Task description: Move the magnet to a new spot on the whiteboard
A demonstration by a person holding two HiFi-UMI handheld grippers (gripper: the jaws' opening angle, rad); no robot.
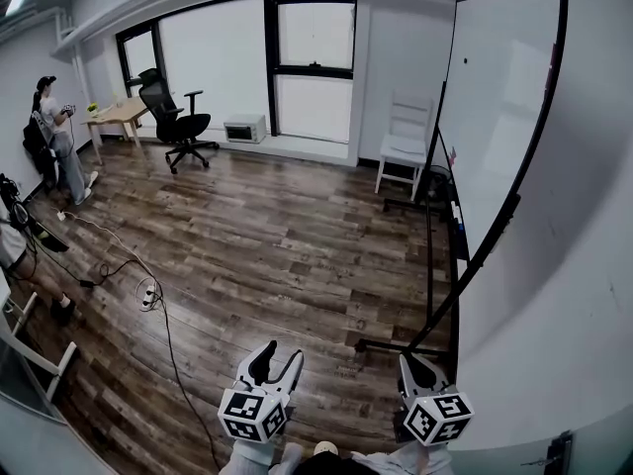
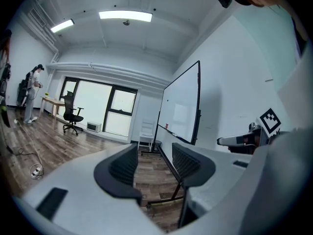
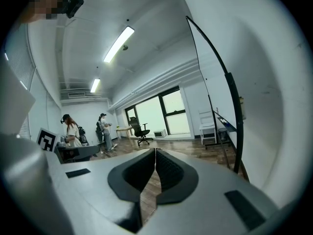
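Observation:
The whiteboard (image 1: 499, 107) stands on a black wheeled frame at the right of the head view, with a small black magnet (image 1: 465, 61) high on its face. Both grippers are low in that view, well short of the board. My left gripper (image 1: 279, 356) is open, and nothing lies between its ridged pads (image 2: 122, 165). My right gripper (image 1: 410, 364) sits close to the stand's foot, its jaws shut together on nothing (image 3: 155, 153). The left gripper view shows the whiteboard (image 2: 182, 106) ahead. In the right gripper view only the whiteboard's dark edge (image 3: 222, 77) shows.
The stand's base bar (image 1: 396, 346) lies on the wood floor just ahead of my right gripper. A white chair (image 1: 406, 146) stands by the board's far end. An office chair (image 1: 178, 117), a desk (image 1: 117, 115) and a person (image 1: 54, 127) are far left. Cables (image 1: 148, 295) trail across the floor.

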